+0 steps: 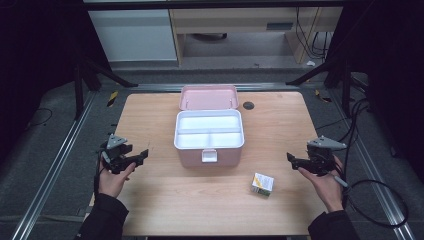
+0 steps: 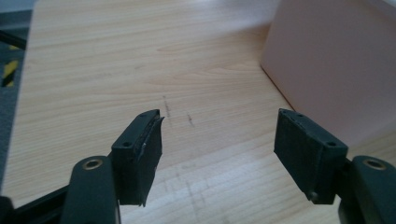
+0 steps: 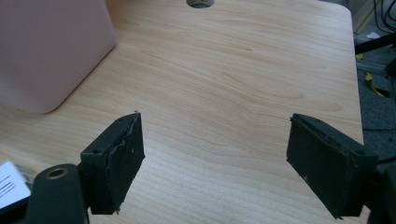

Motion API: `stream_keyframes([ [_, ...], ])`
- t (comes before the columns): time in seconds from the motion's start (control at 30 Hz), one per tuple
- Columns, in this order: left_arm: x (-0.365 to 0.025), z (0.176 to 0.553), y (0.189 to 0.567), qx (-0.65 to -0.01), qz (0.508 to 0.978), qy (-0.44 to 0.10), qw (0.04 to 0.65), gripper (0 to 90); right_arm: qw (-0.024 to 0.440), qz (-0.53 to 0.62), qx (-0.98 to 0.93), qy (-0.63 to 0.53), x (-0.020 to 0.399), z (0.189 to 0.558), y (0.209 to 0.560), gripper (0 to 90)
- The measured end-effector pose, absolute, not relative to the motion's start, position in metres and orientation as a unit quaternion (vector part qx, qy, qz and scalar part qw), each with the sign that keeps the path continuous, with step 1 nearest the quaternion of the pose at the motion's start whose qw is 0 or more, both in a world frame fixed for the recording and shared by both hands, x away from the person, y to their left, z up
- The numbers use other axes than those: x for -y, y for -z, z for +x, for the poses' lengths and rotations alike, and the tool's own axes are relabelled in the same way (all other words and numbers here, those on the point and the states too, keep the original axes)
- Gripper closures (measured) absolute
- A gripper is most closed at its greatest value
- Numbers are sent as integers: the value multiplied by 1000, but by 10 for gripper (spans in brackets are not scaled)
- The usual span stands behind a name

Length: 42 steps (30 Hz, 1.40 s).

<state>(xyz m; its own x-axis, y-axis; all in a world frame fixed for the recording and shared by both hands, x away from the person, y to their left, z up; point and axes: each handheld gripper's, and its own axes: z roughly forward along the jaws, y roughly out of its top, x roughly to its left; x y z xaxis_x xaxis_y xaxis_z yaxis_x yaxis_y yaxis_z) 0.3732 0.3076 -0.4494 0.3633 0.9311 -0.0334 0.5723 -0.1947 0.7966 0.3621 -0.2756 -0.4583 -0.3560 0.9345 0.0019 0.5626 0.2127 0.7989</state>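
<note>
A pink box (image 1: 209, 134) stands open at the middle of the wooden table (image 1: 150, 195), its lid leaning back and a white divided tray inside. A small white, green and yellow carton (image 1: 262, 184) lies in front of it to the right. My left gripper (image 1: 144, 153) hovers over the table's left side, open and empty, with the box's pink wall (image 2: 331, 60) ahead on its right. My right gripper (image 1: 290, 157) is held at the table's right side, open and empty; its view has the box wall (image 3: 46, 46) at upper left and the carton's corner (image 3: 10, 184) at lower left.
A round grommet hole (image 1: 248, 105) sits in the tabletop behind the box on the right. Metal rails and black stand legs flank the table, and cables (image 1: 372, 200) trail on the floor at the right. Cabinets stand beyond the far edge.
</note>
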Motion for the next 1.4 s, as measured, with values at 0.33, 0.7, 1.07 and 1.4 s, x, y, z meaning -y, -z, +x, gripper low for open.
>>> stream_keyframes([
  [0.33,-297,372,451,-491,762,-222,360,336,238,471,-772,-355,270,361,441,224],
  [0.7,-295,373,453,-485,771,-222,347,330,224,438,-792,-362,254,363,420,227],
  [1.07,-292,375,462,-478,784,-213,335,350,194,383,-838,-336,223,364,413,239],
  [1.4,-289,375,464,-469,793,-211,325,353,161,347,-876,-295,210,355,425,251],
])
